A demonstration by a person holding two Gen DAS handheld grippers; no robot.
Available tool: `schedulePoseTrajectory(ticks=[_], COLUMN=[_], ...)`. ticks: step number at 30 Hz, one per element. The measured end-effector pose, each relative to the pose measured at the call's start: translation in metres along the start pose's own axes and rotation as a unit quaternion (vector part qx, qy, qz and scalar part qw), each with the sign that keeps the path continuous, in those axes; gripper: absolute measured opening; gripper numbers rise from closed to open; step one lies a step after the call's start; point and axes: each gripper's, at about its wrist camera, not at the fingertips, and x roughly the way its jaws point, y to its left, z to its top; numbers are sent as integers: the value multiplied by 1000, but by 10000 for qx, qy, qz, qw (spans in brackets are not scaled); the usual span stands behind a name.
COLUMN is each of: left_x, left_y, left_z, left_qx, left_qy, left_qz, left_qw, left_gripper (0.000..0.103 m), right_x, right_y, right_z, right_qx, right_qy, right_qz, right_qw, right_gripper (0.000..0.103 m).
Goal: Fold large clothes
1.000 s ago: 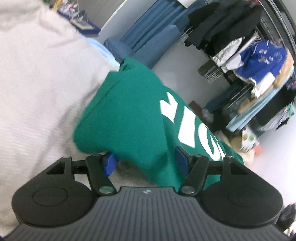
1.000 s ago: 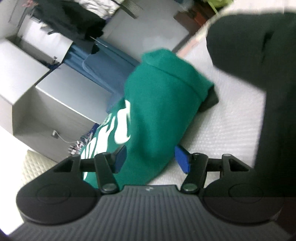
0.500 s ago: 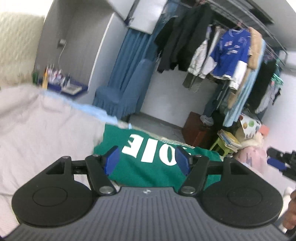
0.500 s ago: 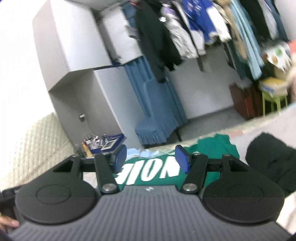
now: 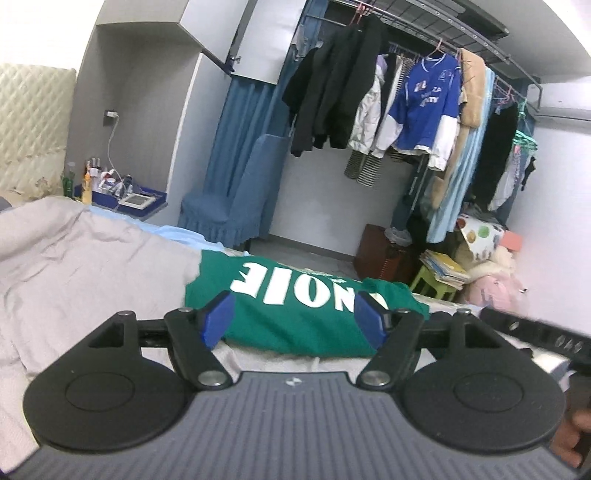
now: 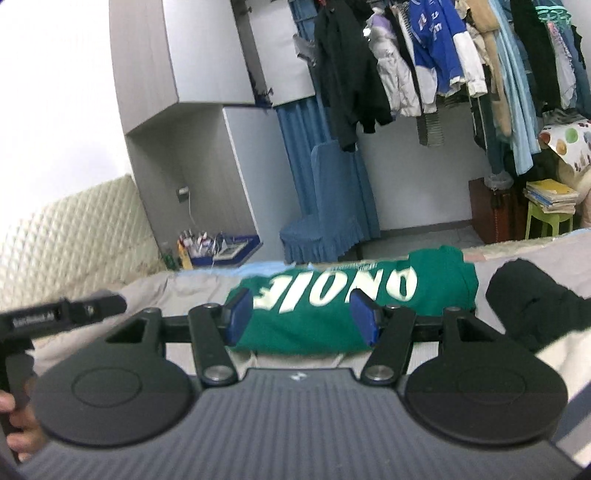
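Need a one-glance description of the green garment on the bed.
Start at the bed's grey cover. Near its far edge lies the folded green top, a compact bundle. Its big white letters, upside down here, separate it from the plain black garment on its right.

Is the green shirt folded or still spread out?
Folded: the green shirt lies as a compact bundle on the bed, rounded fold edge nearest, lettering on top.

Illumination was even and bright, with no hard shadows. Fisheye distortion bowed the wardrobe and the clothes rail at the frame edges. In the right wrist view, the headboard left of the wardrobe was motion-blurred, and the wall above it was overexposed.
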Motion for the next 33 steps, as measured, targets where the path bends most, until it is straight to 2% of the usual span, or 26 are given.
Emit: schedulePoseTrajectory(ticks=[4, 14, 20, 23, 32, 33], left_x=[-8, 2, 13, 16, 18, 18], left_y=[-10, -21, -21, -26, -21, -20], left_z=[-12, -33, -37, -40, -39, -39], left_qx=[182, 598, 717, 938, 868, 860], left_qy=[19, 213, 337, 341, 379, 378], left_qz=[4, 123, 107, 268, 359, 368], left_qw=[9998, 9979, 9968, 9946, 9949, 9949], left_gripper=[76, 82, 94, 98, 102, 102], right_x=[-3, 7, 15, 18, 19, 18], right_y=[5, 5, 6, 6, 7, 8], right_z=[-14, -36, -40, -42, -41, -41], right_qx=[-74, -171, -244, -252, -288, -285], right_qy=[169, 508, 580, 633, 630, 635], right_qz=[-17, -193, -253, -261, -348, -353], right_qw=[9998, 9984, 9977, 9973, 9970, 9970], right_gripper=[62, 62, 62, 62, 62, 65])
